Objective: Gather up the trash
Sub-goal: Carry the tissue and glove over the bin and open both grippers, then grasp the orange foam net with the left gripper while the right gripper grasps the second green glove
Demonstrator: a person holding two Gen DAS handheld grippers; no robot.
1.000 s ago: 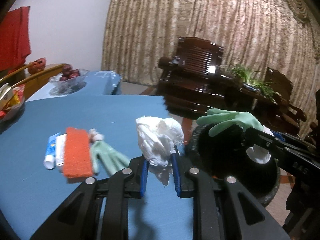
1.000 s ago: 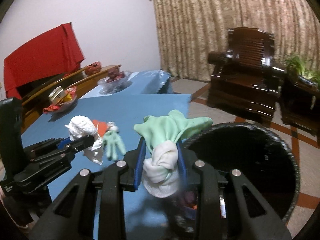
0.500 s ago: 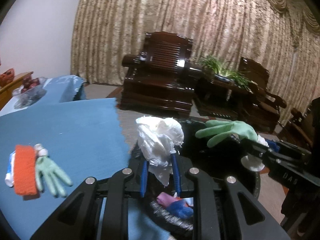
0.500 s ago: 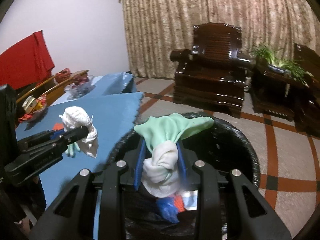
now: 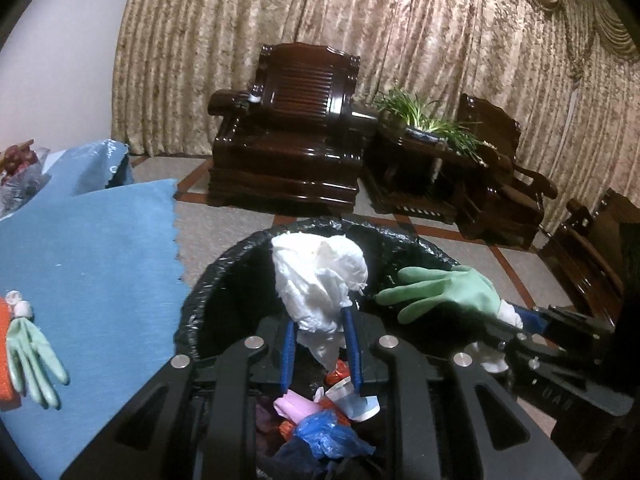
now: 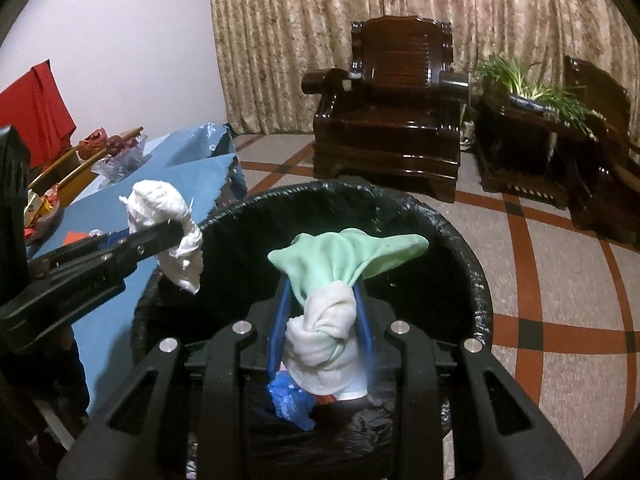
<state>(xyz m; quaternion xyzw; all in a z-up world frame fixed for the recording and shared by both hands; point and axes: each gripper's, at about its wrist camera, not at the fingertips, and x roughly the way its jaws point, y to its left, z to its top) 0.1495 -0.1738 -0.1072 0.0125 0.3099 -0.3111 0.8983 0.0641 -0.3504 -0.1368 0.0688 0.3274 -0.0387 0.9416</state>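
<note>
While both tools hang over the black-lined bin (image 6: 472, 264):
Left tool (image 5: 320, 354) clamps crumpled white tissue (image 5: 320, 276); right tool (image 6: 322, 320) clamps a rubbery green glove (image 6: 344, 256), fingers fanned forward, cuff down.

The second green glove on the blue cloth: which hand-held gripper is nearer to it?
Left. The left hand-held gripper is beside the glove, over the bin; the right hand-held gripper is farther right.

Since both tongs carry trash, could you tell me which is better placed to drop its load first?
Right, probably: the right tongs hold the green glove over the middle of the bin, while the left tongs hold the crumpled tissue nearer its rim.
</note>
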